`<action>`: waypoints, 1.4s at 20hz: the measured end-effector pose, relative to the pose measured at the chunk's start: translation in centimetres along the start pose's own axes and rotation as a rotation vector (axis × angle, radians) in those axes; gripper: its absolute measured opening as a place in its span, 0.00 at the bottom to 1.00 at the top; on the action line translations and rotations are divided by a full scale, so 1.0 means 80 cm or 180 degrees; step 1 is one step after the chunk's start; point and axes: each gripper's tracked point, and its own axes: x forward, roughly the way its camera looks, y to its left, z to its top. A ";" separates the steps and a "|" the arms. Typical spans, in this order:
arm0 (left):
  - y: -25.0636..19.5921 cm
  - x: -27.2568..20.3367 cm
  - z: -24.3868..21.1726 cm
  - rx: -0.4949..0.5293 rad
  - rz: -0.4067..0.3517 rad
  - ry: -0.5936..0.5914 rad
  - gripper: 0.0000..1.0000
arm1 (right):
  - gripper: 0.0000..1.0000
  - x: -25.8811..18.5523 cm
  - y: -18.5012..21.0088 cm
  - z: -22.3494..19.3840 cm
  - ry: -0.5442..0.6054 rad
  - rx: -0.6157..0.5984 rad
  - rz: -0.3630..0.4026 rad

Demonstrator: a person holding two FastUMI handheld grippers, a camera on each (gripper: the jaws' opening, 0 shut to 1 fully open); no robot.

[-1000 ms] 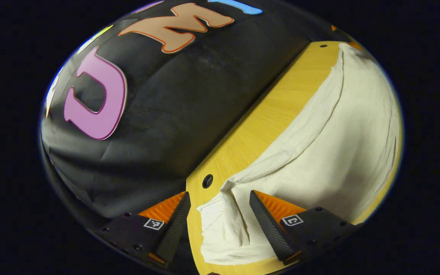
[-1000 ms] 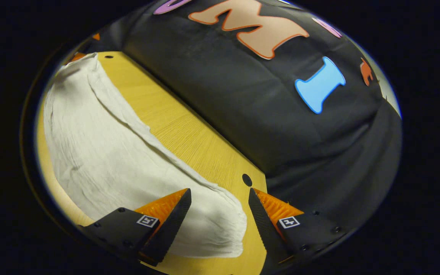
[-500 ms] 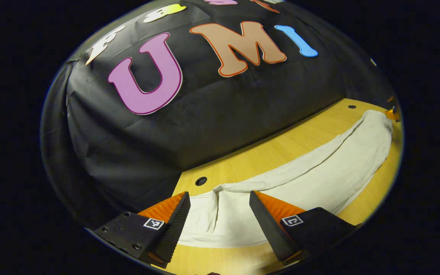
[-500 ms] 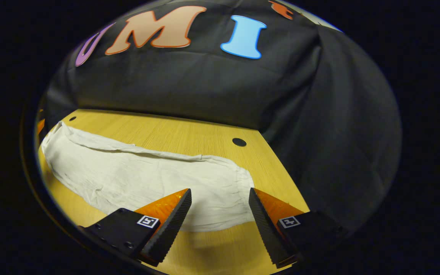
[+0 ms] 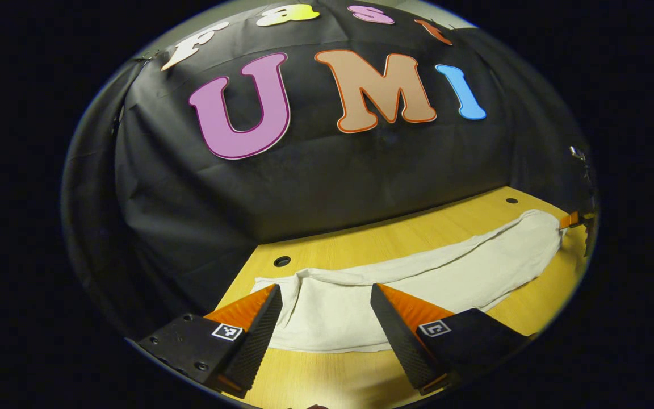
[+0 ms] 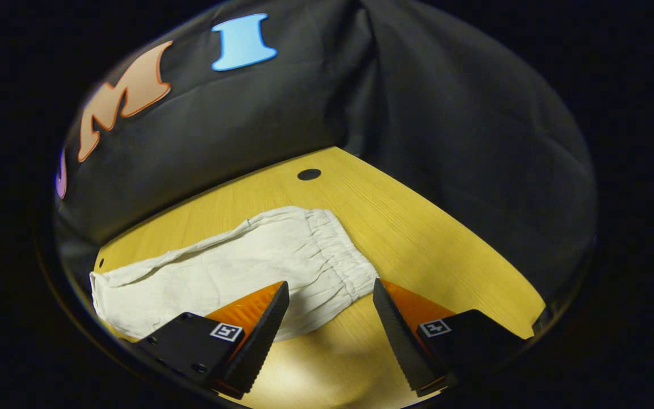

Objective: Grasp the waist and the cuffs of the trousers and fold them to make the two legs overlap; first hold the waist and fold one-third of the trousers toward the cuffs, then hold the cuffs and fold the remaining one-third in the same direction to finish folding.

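Left gripper view: the trousers (image 5: 418,278) lie flat on the table (image 5: 418,230), long axis running from 7 o'clock to 3 o'clock, cuffs just ahead of the left gripper (image 5: 323,326), whose jaws stand wide apart, holding nothing. At 3 o'clock the far end touches another gripper's tip. Right gripper view: the trousers (image 6: 236,272) stretch from 9 o'clock toward centre, elastic waist (image 6: 341,255) pointing at the right gripper (image 6: 330,332), which is spread wide above the table (image 6: 418,227), gripping nothing.
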 end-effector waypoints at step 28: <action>-0.002 -0.016 -0.018 -0.0053 0.0051 0.0168 0.96 | 0.14 -0.020 0.001 0.058 -0.0117 0.0566 0.0089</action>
